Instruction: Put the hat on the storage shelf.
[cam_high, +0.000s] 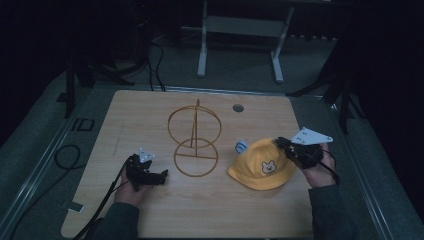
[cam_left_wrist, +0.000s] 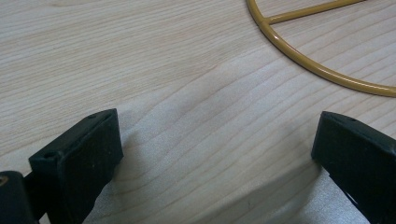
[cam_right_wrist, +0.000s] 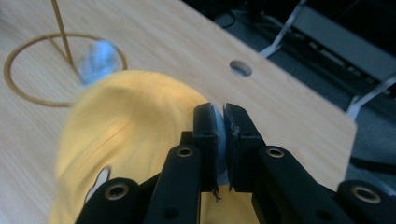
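the right claw (cam_right_wrist: 222, 122) pinched a pale ear tab of the yellow hat (cam_high: 261, 165), probably to lift it toward the wire stand (cam_high: 194, 138); the left claw (cam_left_wrist: 219, 154) waited wide over the bench (cam_high: 150, 107).

The yellow hat (cam_right_wrist: 126, 140) is blurred in the right gripper view, its lower part cut off.

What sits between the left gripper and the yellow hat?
In the high view, the gold wire stand lies between the left gripper and the yellow hat.
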